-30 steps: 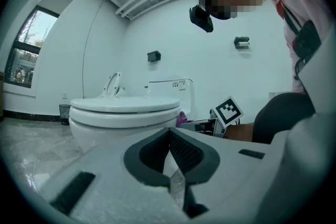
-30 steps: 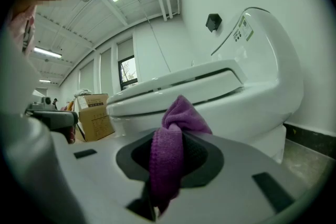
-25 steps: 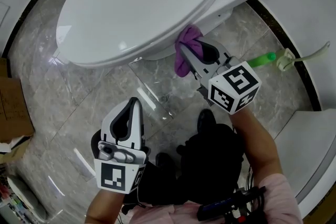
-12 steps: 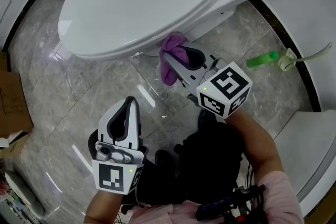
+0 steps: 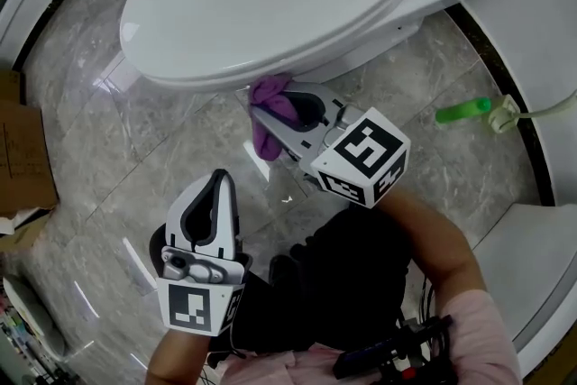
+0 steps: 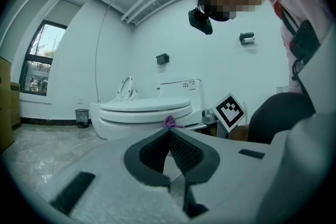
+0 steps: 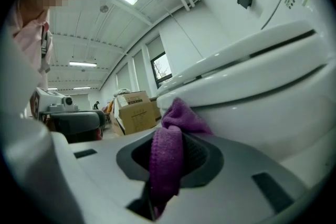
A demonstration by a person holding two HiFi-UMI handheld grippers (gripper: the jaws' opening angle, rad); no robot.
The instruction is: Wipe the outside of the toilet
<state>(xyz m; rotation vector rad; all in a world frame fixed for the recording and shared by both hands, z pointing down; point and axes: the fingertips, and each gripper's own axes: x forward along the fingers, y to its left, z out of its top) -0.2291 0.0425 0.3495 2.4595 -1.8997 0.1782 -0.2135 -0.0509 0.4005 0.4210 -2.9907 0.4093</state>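
Right gripper [image 5: 270,114] is clamped on a purple terry cloth [image 5: 267,100], bunched and folded, which is pressed against the near outer curve of the toilet [image 5: 270,4], just under the closed lid. The toilet is oval, smooth, glossy white. Left gripper [image 5: 222,178] is held nearer, apart from the toilet, ribbed pads closed together on nothing. The floor [image 5: 99,131] is glossy grey marble-look tile. A cardboard box [image 5: 20,160] is seen at left, a green bottle [image 5: 462,112] at right.

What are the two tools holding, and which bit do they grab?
The right tool pinches a purple cloth by its middle: one bunch pokes out toward the toilet, the rest hangs down. The left tool is shut on nothing.
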